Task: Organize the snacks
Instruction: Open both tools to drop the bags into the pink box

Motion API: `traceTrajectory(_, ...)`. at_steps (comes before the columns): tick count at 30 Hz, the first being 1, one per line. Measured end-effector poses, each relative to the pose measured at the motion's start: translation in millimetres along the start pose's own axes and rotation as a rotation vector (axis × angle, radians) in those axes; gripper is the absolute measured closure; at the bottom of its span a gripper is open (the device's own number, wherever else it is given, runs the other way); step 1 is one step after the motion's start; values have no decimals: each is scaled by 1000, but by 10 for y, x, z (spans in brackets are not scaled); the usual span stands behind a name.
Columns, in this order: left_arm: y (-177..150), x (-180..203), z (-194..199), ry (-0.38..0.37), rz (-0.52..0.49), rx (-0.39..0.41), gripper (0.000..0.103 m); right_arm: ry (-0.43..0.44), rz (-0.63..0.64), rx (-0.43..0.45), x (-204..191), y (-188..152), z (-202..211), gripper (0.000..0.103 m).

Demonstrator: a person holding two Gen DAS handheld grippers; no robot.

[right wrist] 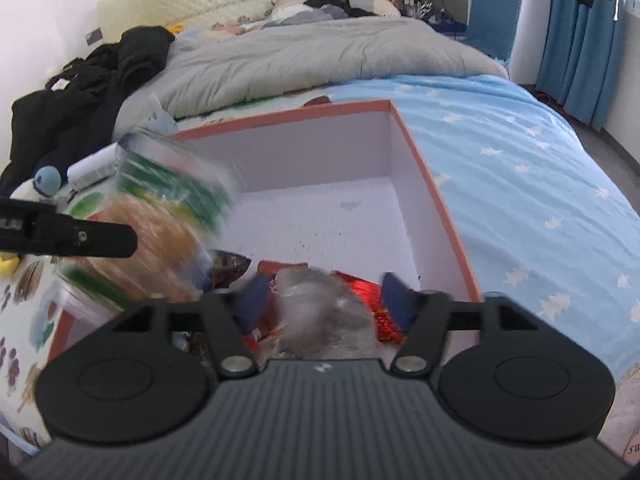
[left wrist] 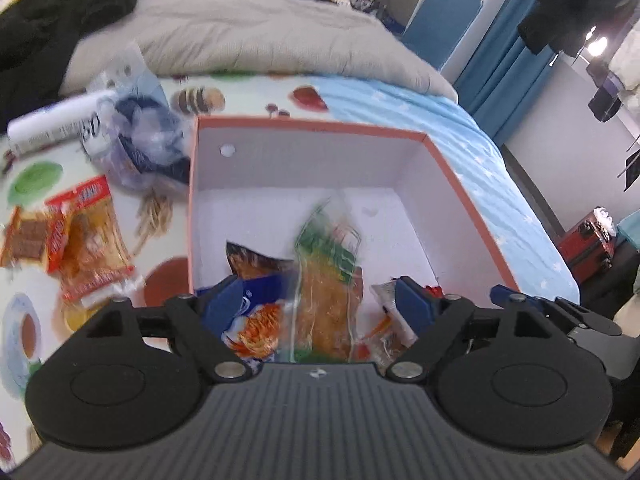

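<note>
Setting: a bed with a food-print cover [left wrist: 256, 92] and a blue star-print sheet [right wrist: 520, 152], in a bedroom. All places relative to the open orange-edged box [left wrist: 452, 168] on the bed. Left of it: black clothing [left wrist: 60, 12], a white tube [left wrist: 52, 124], a crumpled clear bag [left wrist: 148, 148], and red-and-orange snack packets [left wrist: 88, 240] lying on the cover. Behind it: a grey duvet [left wrist: 256, 36]. Right of it: blue curtains [right wrist: 580, 36] and a red case [left wrist: 588, 244] on the floor. Inside it, at the near wall: a blurred green-and-orange snack bag [left wrist: 328, 272], standing upright between the parted fingers of the left gripper [left wrist: 320, 300], unpinched; a blue packet [left wrist: 256, 304] beside it. Right gripper [right wrist: 324, 300]: jaws apart, a blurred clear wrapper [right wrist: 328, 312] between them, over a red foil packet [right wrist: 364, 288].
</note>
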State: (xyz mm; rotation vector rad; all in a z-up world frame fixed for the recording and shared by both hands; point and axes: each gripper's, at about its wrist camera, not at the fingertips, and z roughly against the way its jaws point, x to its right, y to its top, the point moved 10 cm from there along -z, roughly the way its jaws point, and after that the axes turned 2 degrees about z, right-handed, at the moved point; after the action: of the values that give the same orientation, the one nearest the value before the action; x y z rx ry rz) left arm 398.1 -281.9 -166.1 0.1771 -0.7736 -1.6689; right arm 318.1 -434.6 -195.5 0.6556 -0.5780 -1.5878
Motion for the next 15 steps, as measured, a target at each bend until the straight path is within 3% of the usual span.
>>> traceTrajectory(15, -152, -33, 919, 11, -137, 228, 16, 32, -8, 159, -164, -34, 577, 34)
